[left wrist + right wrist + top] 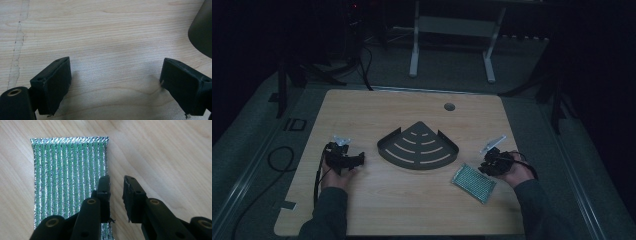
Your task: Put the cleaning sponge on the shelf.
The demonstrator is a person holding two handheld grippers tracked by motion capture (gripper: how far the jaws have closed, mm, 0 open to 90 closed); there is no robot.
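A green and silver ribbed scouring pad lies flat on the wooden counter, near its right front. A dark fan-shaped slotted rack sits mid-counter, empty. The left tool gapes wide over bare wood; the right tool stands slightly parted at the pad's edge.

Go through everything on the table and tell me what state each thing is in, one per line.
Left hand-held gripper: jaws wide open, empty.
Right hand-held gripper: jaws nearly closed, holding nothing.
Green scouring pad: flat on table, ungrasped.
Dark corner shelf: lying flat, empty.
Wooden table: bare elsewhere.
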